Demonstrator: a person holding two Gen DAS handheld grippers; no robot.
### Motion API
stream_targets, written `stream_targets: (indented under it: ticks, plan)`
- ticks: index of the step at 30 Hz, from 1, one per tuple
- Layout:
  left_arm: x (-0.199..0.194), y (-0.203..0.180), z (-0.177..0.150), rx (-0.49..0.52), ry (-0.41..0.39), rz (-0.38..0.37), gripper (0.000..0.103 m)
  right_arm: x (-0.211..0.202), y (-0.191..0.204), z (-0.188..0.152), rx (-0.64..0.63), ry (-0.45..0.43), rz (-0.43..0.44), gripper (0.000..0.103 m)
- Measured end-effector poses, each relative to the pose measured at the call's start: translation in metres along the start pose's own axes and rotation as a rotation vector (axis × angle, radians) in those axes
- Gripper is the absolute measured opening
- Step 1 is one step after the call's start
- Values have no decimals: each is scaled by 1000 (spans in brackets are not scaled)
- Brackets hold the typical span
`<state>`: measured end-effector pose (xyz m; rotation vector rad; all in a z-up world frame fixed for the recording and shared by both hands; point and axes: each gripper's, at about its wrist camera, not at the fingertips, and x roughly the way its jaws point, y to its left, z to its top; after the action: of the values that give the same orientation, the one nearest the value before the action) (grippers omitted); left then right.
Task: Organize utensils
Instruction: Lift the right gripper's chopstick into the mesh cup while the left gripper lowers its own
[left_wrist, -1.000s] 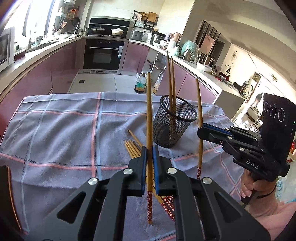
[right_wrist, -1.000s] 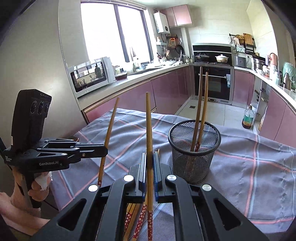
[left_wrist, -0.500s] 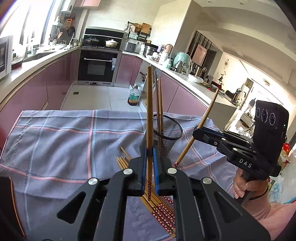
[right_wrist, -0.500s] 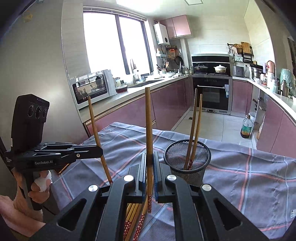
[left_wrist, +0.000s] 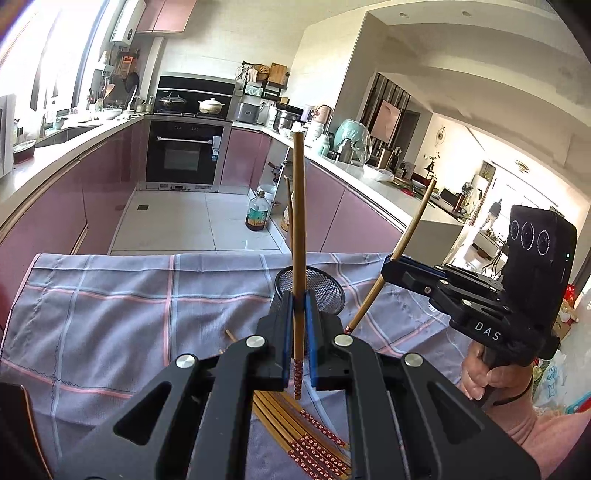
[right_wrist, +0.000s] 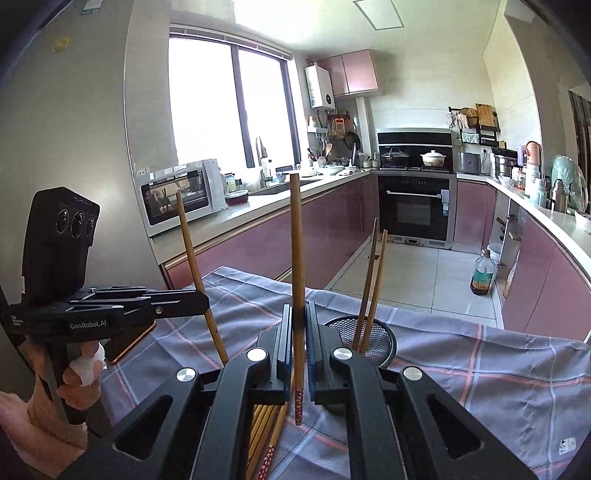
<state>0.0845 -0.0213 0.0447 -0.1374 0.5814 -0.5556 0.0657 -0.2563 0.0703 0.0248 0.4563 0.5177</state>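
My left gripper (left_wrist: 297, 332) is shut on a wooden chopstick (left_wrist: 298, 229) held upright, its red patterned end down. My right gripper (right_wrist: 297, 332) is shut on another chopstick (right_wrist: 296, 251), also upright; that gripper shows in the left wrist view (left_wrist: 391, 267) with its chopstick (left_wrist: 406, 240) tilted. The left gripper shows in the right wrist view (right_wrist: 205, 302). A black mesh cup (right_wrist: 384, 341) on the checked cloth holds two chopsticks (right_wrist: 371, 280); it shows behind my left fingers (left_wrist: 332, 291). Several loose chopsticks (left_wrist: 306, 435) lie on the cloth below both grippers.
A grey checked cloth (left_wrist: 110, 314) covers the table. A dark object with a copper rim (right_wrist: 129, 341) lies at the cloth's left edge. Kitchen counters, an oven (left_wrist: 184, 155) and an oil bottle (left_wrist: 256, 216) on the floor lie beyond.
Both grippers have risen and pulled back with their chopsticks, so the cup sits lower and farther in both views. The right gripper's chopstick has tilted from upright.
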Motion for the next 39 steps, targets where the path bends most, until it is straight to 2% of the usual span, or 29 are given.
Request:
stream_targets:
  ticks: [19,27,39]
  plan:
    - [21,-12,66,29,-77,3,7,-5,-29,46,-20,-94,-76,5]
    - [31,-19,79,57,-101,20,7,10,-39,50,-3,-82,-87,5]
    - [85,-14,65,68,46,53,7,49,-52,26,29,45,-84,5]
